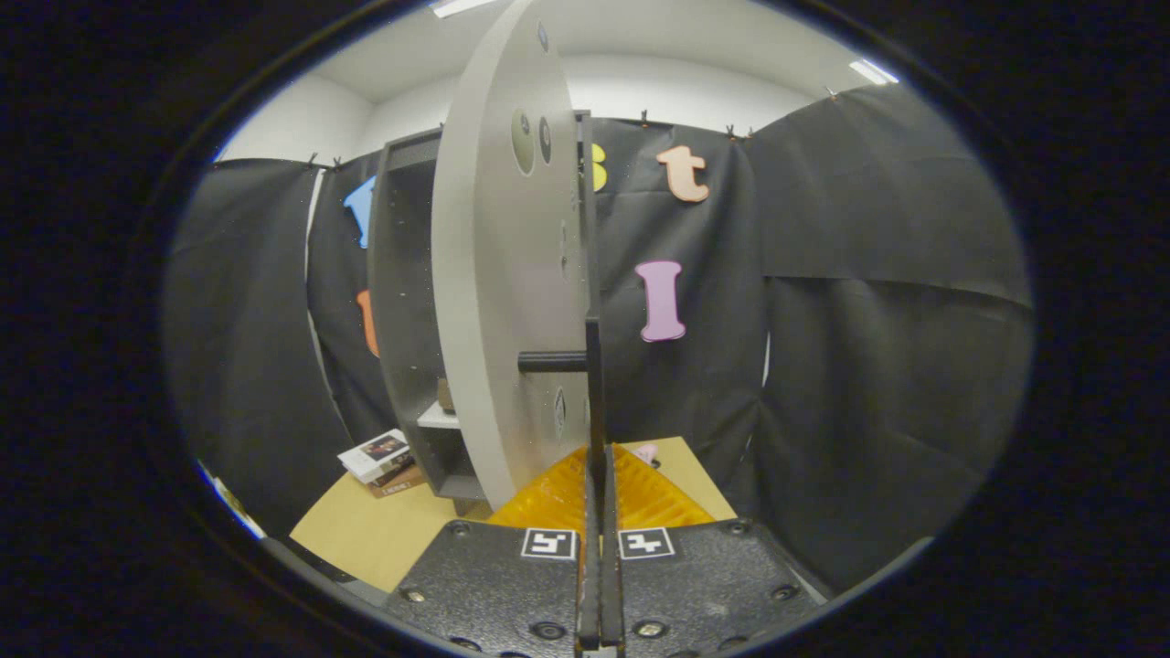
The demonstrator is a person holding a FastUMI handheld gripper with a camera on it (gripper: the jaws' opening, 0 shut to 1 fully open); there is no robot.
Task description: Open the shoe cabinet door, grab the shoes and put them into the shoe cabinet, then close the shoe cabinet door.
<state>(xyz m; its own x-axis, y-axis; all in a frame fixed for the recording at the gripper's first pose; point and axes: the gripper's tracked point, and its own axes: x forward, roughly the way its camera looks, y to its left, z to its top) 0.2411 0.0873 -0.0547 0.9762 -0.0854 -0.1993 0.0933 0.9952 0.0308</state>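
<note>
The grey shoe cabinet (402, 302) stands on the table with its door (503, 274) swung open, and I see the door nearly edge-on just ahead of me. A black bar handle (592, 366) sticks out from the door on a short post. My gripper (599, 454) is shut on the lower end of that handle, with the bar running down between the two fingers (558, 493). Inside the cabinet a white shelf (441, 419) carries a small brownish object (445, 396) that I cannot make out. A small pink thing (645, 451) peeks out just beyond the fingers on the right.
A small stack of books (384, 460) lies on the tan tabletop (384, 530) left of the cabinet's foot. Black cloth walls close the booth behind and to the right.
</note>
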